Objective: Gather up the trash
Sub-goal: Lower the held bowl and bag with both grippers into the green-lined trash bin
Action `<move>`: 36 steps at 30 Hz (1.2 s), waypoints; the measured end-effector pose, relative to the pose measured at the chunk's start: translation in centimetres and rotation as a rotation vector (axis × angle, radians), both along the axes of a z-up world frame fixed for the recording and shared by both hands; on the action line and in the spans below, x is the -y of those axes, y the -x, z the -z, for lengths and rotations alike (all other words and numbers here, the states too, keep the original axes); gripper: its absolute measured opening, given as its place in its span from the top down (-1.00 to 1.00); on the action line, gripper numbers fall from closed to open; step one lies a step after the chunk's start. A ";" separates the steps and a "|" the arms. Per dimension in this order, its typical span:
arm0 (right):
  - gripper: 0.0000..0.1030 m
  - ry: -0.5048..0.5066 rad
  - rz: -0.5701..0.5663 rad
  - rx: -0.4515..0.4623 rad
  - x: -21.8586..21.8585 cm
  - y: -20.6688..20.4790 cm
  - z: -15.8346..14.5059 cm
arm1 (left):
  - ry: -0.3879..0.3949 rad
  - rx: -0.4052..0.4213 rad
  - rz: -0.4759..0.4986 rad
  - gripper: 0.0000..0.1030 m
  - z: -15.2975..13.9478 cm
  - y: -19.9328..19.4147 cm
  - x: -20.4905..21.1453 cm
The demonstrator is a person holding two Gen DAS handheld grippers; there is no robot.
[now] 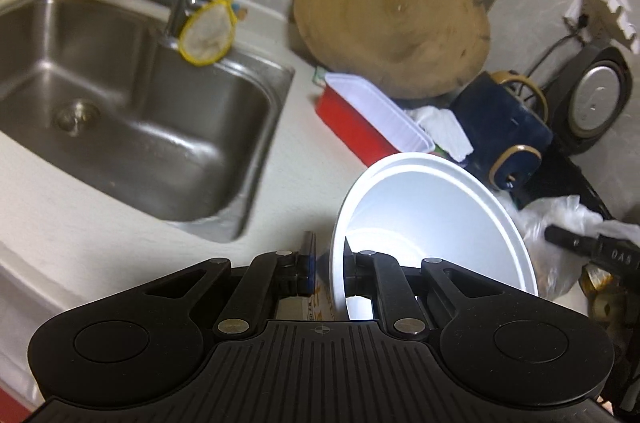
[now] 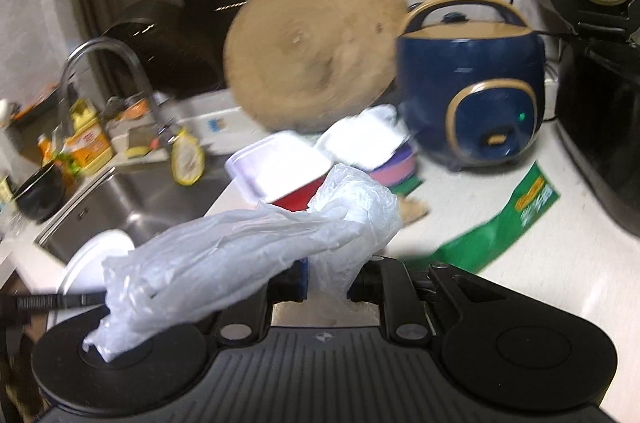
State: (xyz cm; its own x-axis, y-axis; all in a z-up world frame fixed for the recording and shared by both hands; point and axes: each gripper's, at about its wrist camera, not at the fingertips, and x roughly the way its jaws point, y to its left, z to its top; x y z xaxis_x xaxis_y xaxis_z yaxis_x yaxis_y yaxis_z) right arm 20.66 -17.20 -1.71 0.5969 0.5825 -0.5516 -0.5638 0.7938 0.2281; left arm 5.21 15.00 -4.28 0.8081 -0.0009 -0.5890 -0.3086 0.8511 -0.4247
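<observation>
The left gripper (image 1: pixel 326 273) has its jaws pinched on the near rim of a white round disposable foam bowl (image 1: pixel 432 223), which tilts up and away over the pale countertop (image 1: pixel 120 223) beside the stainless steel sink (image 1: pixel 120 95). The right gripper (image 2: pixel 328 279) is clamped on a crumpled translucent plastic bag (image 2: pixel 256 247) that drapes over its left finger. Both pieces of trash appear lifted clear, though blur makes that hard to confirm. Beyond them lie a red rectangular tray with a white liner (image 2: pixel 280 171), a green printed wrapper (image 2: pixel 504 223) and a dark blue rice cooker (image 2: pixel 472 91). The step in hand looks like carrying; next comes finding a bin, none visible here, and releasing into it.
</observation>
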 end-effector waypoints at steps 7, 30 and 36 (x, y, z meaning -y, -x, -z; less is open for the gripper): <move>0.70 0.019 -0.101 0.002 -2.2 7.9 0.2 | -0.070 0.013 0.102 0.75 -0.6 8.1 -3.2; 0.70 0.412 -0.093 -0.340 -5.3 16.3 20.2 | 0.066 -0.697 0.269 0.43 35.9 5.8 1.5; 0.70 0.500 -0.135 -0.362 -6.1 17.2 24.0 | 0.087 -0.739 0.272 0.37 41.1 3.9 1.7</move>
State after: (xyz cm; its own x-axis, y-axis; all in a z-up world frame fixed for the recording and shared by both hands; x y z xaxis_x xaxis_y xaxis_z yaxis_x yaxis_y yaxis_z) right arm 3.50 -11.06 -25.76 0.2608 0.2596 -0.9298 -0.6230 0.7810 0.0434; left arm 1.28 13.33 -45.37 0.1721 -0.2133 -0.9617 -0.3227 0.9102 -0.2596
